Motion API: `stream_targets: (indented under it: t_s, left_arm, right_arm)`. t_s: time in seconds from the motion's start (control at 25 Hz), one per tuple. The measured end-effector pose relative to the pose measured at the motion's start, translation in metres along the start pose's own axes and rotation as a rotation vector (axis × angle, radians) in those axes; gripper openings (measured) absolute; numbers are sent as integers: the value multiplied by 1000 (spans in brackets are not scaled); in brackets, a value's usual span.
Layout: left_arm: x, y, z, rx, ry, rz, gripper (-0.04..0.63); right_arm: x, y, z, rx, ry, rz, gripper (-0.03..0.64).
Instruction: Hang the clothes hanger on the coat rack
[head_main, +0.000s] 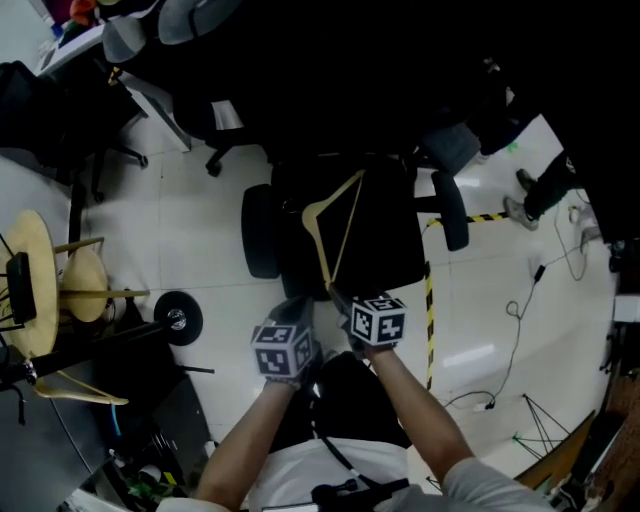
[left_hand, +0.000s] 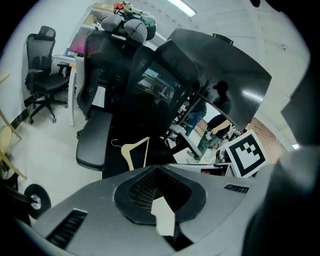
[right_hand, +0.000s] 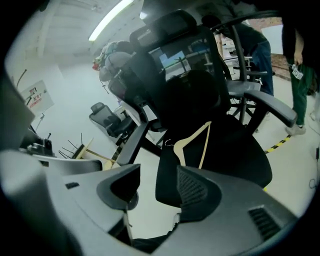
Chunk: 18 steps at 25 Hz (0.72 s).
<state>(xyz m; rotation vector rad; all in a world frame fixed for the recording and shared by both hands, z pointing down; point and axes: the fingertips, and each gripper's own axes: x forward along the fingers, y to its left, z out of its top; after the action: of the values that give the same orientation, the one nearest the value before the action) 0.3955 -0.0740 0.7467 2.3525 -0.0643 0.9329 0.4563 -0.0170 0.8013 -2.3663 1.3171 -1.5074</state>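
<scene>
Hanger (head_main: 315, 245) lies on chair seat (head_main: 390, 240); left gripper (left_hand: 159, 175) pressed together, right gripper (right_hand: 159, 182) spread, empty.

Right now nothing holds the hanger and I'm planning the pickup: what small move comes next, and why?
Probably ease the right gripper forward and down toward the hanger: its jaws stand apart and empty, and the hanger lies flat on the chair seat just ahead of them.

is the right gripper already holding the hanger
No, the right gripper's jaws stand apart and empty, while the hanger lies on the chair seat ahead.
</scene>
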Motion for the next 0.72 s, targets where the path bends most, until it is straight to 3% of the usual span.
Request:
stream_targets:
  t_s: [0.12, 0.72]
  left_arm:
    - [20, 17, -6, 16, 24, 28, -11]
    - [100, 75, -18, -145, 74, 166, -11]
  right_arm:
    - [33, -12, -1, -24, 32, -27, 259]
    - [180, -60, 14, -100, 184, -50, 255]
